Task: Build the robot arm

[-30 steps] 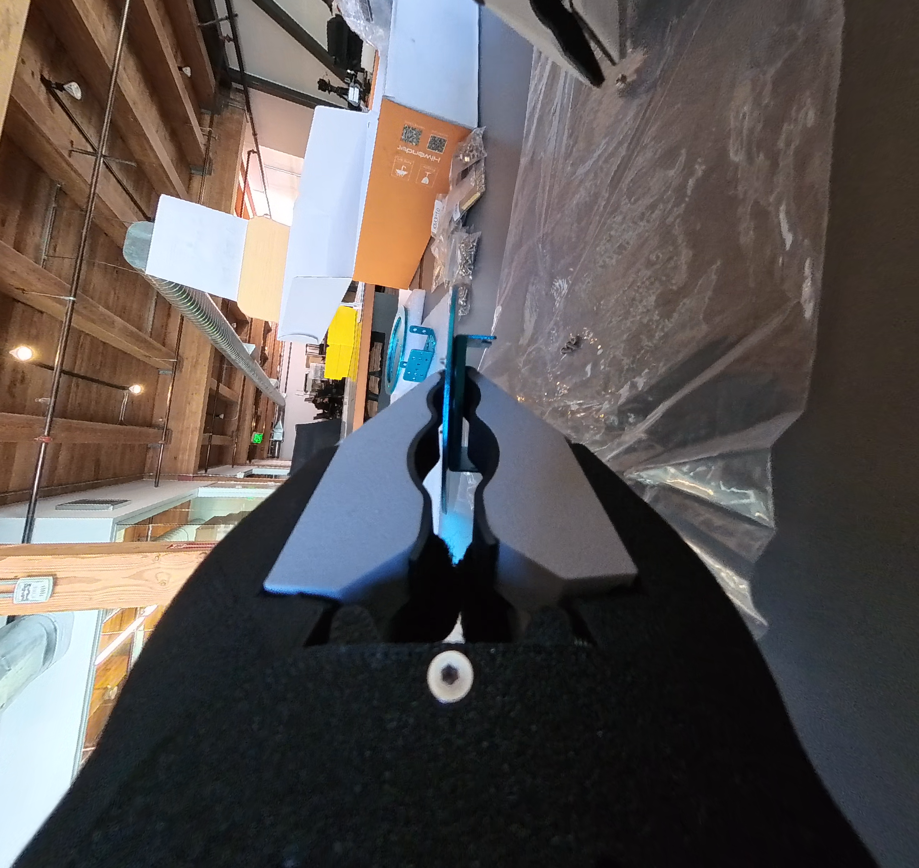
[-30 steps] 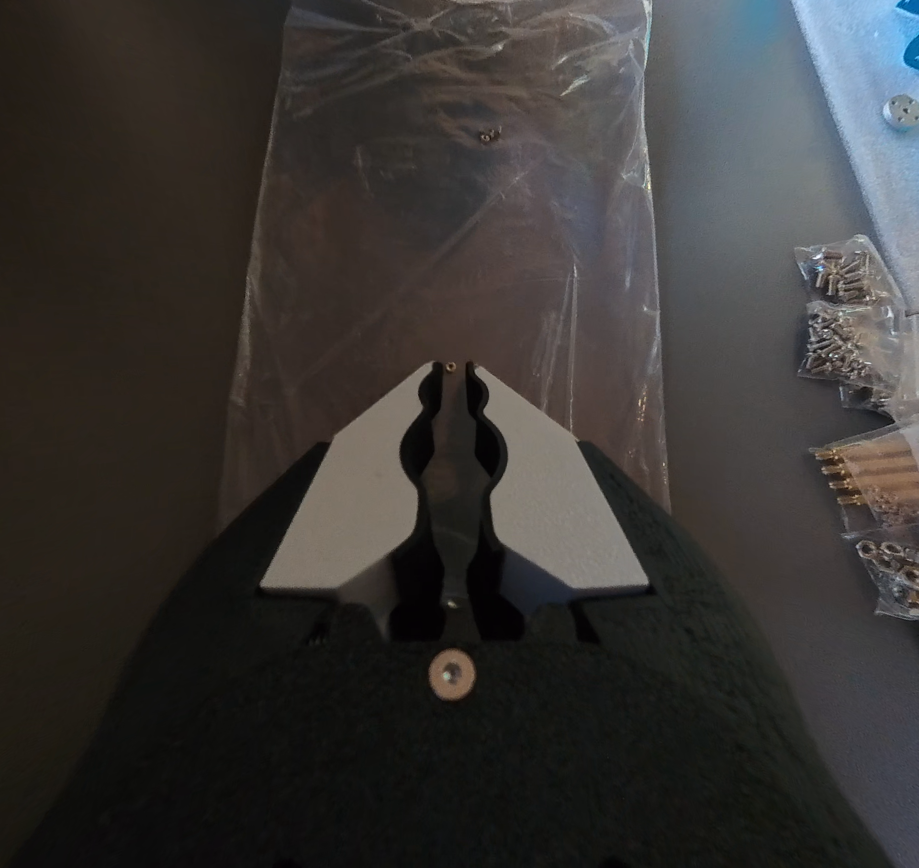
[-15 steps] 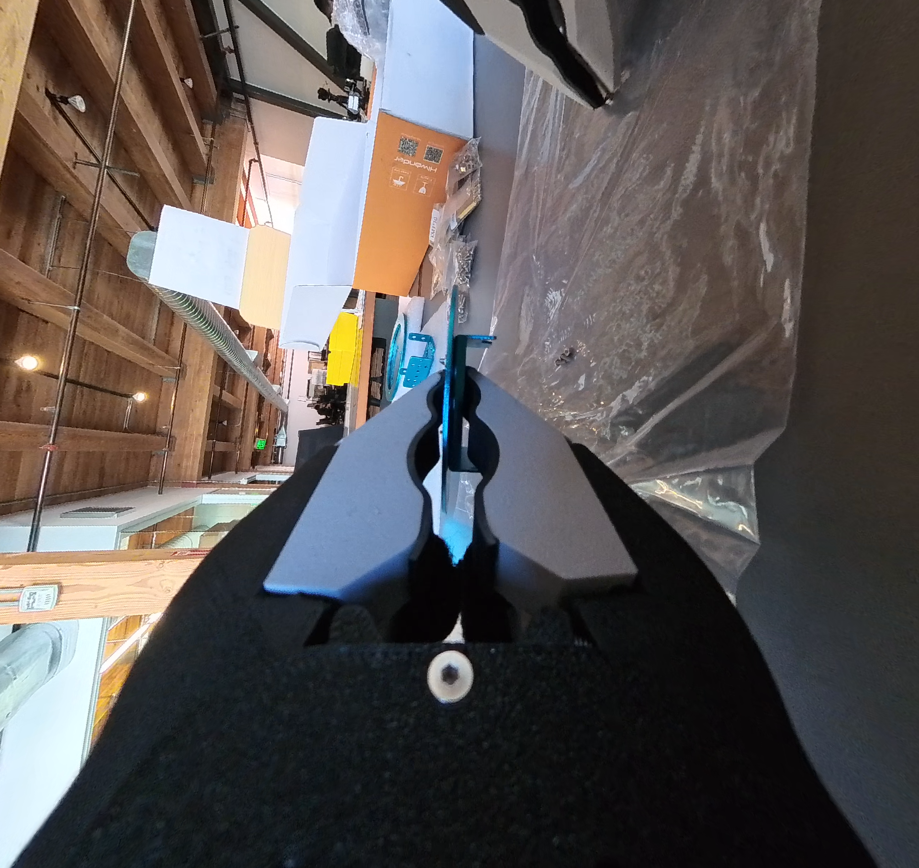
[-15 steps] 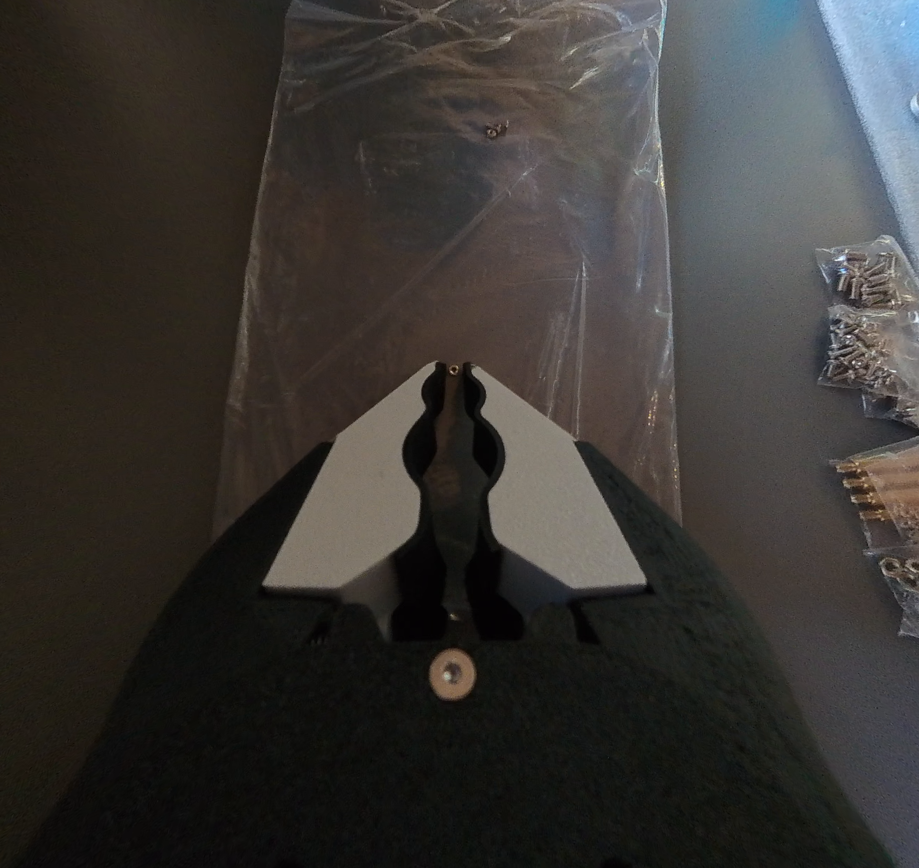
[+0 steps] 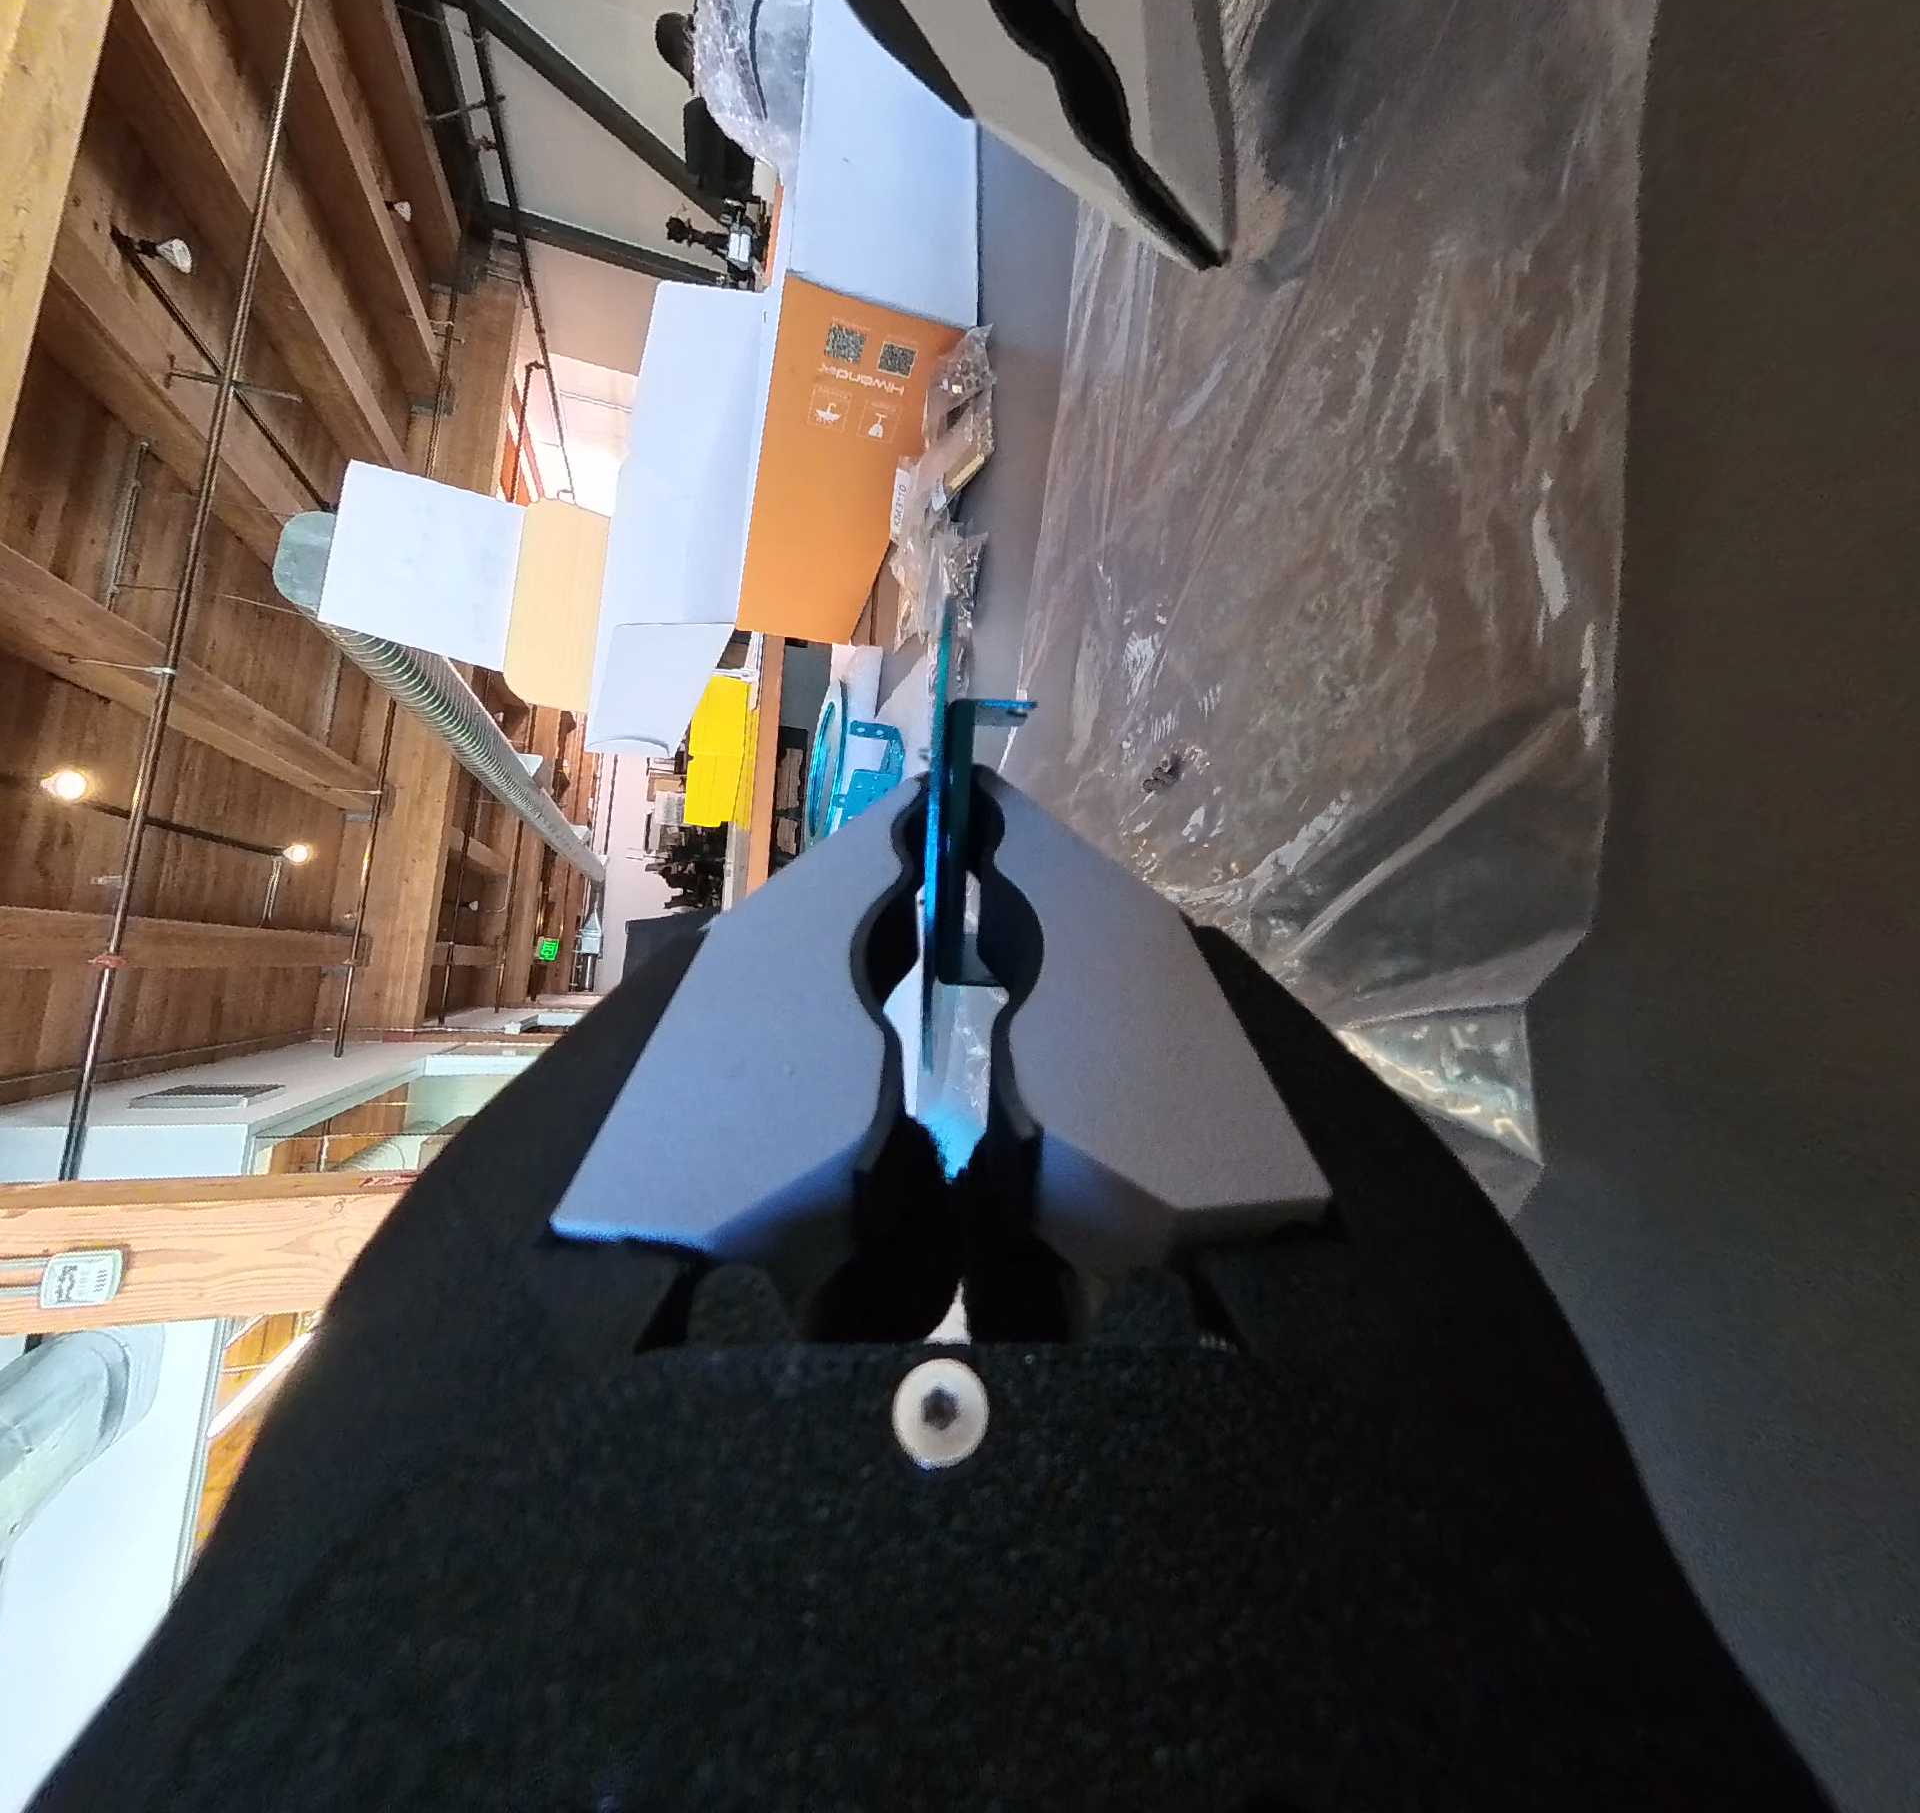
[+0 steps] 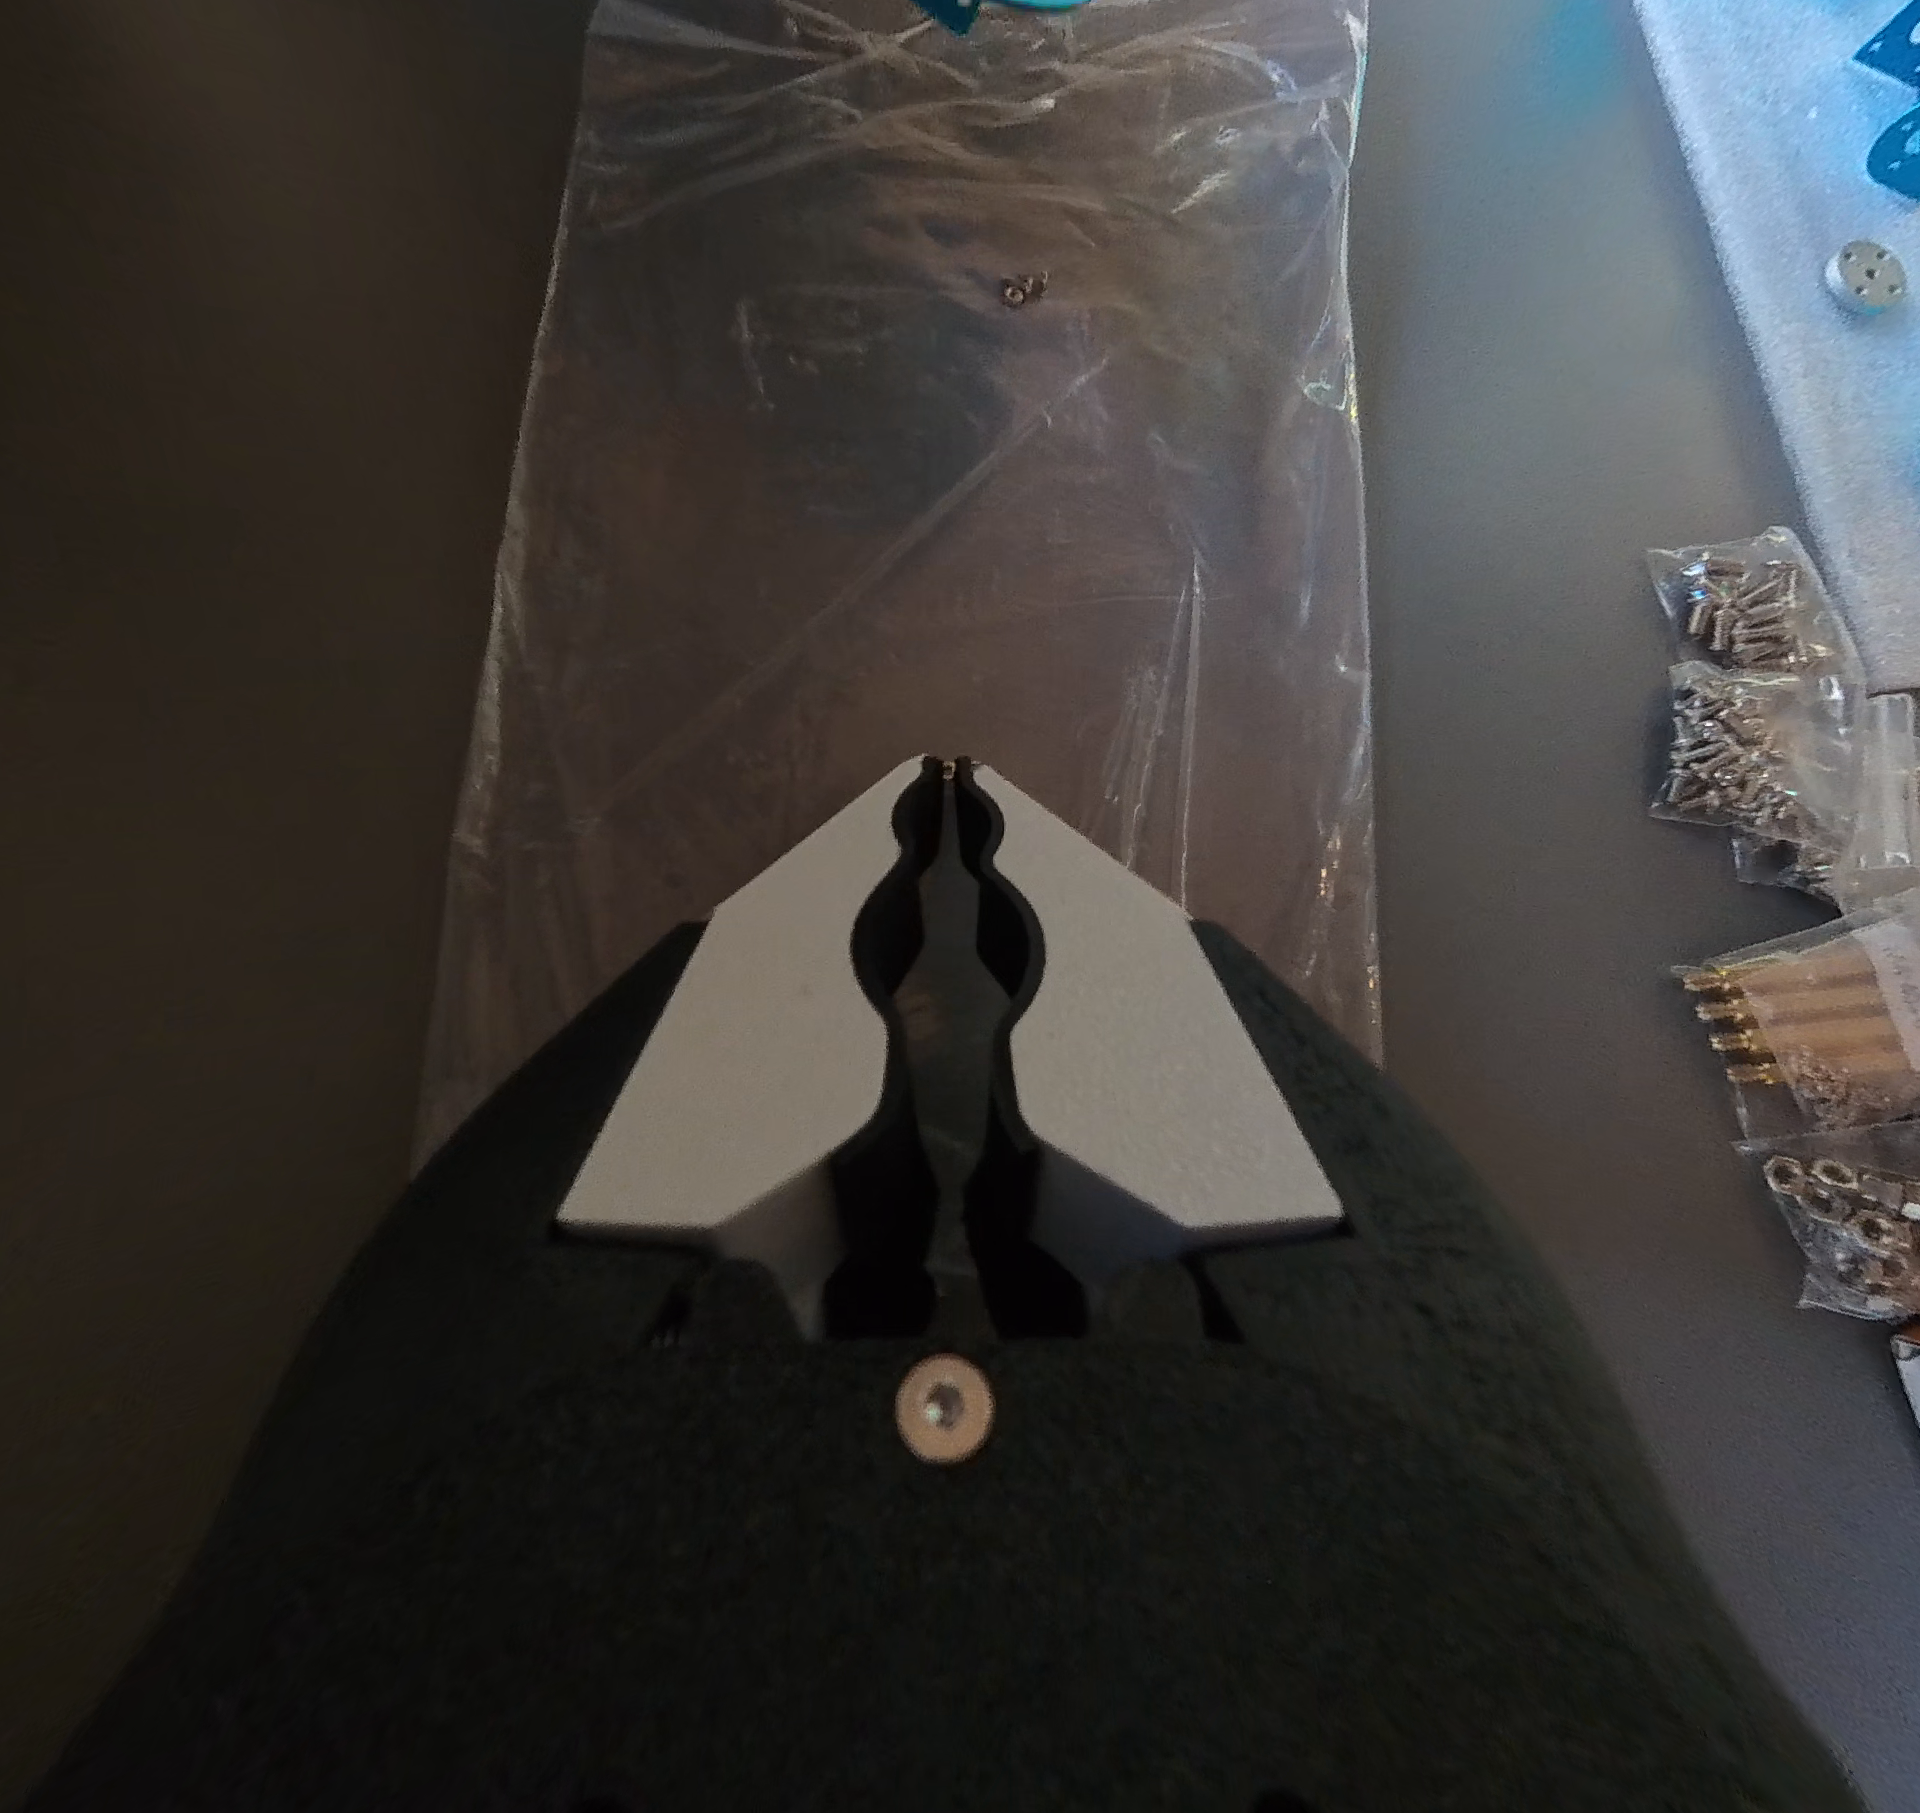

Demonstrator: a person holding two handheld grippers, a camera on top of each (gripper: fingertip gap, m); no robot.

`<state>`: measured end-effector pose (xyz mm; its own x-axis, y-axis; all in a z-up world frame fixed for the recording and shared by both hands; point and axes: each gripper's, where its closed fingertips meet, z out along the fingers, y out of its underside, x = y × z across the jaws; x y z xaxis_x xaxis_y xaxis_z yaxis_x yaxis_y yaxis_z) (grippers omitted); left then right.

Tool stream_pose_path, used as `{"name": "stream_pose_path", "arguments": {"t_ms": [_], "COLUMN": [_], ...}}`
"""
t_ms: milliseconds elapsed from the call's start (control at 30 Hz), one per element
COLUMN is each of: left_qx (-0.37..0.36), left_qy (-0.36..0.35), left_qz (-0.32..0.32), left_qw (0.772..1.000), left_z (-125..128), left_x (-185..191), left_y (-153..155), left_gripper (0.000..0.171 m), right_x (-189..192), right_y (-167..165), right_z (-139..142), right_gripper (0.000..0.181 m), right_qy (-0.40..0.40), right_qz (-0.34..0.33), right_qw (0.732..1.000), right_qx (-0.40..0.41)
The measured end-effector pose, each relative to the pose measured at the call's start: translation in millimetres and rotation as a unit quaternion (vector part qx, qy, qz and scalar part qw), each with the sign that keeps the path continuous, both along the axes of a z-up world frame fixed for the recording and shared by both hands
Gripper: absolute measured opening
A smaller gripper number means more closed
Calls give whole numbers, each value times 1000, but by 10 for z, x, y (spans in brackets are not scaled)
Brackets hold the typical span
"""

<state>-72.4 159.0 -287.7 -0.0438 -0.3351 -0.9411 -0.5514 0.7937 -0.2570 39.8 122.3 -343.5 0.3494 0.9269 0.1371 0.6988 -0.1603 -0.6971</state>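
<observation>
Gripping a thin blue metal plate (image 5: 943,828) edge-on, left gripper (image 5: 951,797) has jaws closed on it; a bracket sticks out past the tips. Right gripper (image 6: 948,768) hangs over a clear plastic bag (image 6: 935,464) on the grey table (image 6: 260,413), jaws nearly shut, w/ a tiny screw (image 6: 948,766) pinched at the tips. Two small screws (image 6: 1021,288) lie on the bag farther off. Hardware packets (image 6: 1745,745) sit to the right, well apart.
</observation>
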Motion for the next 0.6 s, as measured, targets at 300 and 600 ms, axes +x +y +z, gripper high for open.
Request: {"name": "stream_pose_path", "arguments": {"t_ms": [300, 600], "left_qx": [4, 3], "left_qy": [7, 9], "left_qz": [-3, -4], "left_qw": [1000, 1000], "left_z": [-29, -39], "left_x": [14, 16], "left_y": [-19, -16], "left_gripper": [2, 2], "right_x": [-21, -27], "right_y": [-29, -40], "right_z": [12, -31], "right_gripper": [1, 4], "right_qy": [9, 3], "right_qz": [7, 9], "right_qw": [1000, 1000], "right_qx": [-7, -13]}}
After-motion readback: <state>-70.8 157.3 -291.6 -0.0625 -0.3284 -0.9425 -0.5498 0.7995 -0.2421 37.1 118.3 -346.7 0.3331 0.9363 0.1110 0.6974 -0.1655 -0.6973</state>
